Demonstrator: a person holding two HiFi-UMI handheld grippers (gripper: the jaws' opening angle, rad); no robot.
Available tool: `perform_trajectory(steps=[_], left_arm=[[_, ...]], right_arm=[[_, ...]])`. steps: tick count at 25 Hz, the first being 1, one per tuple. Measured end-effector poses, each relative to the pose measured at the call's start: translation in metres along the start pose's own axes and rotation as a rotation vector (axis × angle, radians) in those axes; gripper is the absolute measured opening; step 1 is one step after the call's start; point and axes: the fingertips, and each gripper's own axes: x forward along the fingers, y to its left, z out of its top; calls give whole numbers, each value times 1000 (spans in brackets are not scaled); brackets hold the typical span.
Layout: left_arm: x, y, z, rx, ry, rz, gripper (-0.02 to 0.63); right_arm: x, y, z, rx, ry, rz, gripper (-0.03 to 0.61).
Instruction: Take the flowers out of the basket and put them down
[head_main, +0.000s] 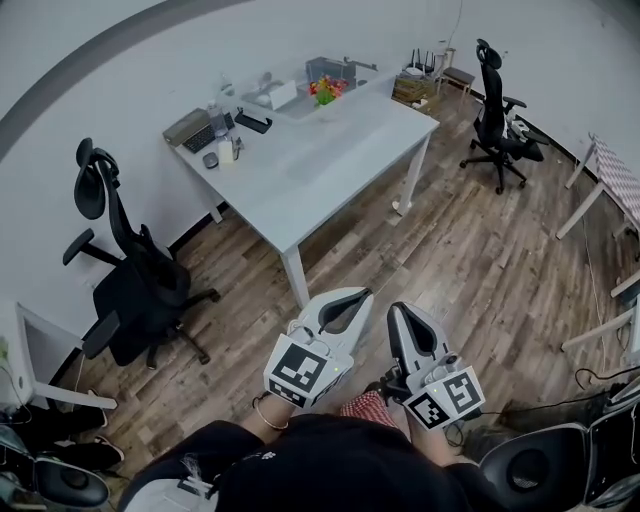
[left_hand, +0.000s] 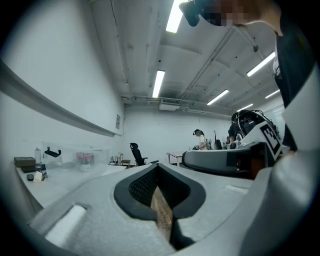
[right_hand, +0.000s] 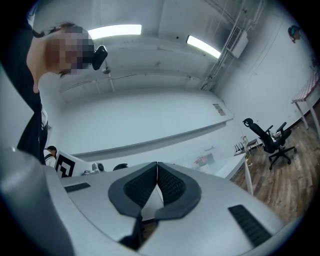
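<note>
The flowers (head_main: 326, 90) stand at the far end of the white bench (head_main: 330, 165), at the grey basket (head_main: 327, 69); whether they are inside it I cannot tell. Well apart from them, over the wooden floor (head_main: 470, 250) and close to the person, the left hand-held gripper (head_main: 366, 293) and the right hand-held gripper (head_main: 393, 309) both have their jaws closed together, with nothing between them.

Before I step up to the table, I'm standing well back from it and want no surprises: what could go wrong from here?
The left gripper and right gripper are shut and empty; they must open before reaching. The pink and orange flowers sit far down the white table, so a long reach may tip them. The nearer black office chair stands beside the approach.
</note>
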Motion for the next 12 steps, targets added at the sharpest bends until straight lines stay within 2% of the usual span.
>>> perform_trajectory(steps=[7, 12], left_arm=[[56, -3, 4, 16, 18, -2, 3], [94, -9, 4, -9, 21, -10, 2]], right_arm=[[7, -52, 18, 28, -15, 13, 12], [8, -87, 27, 49, -17, 20, 12]])
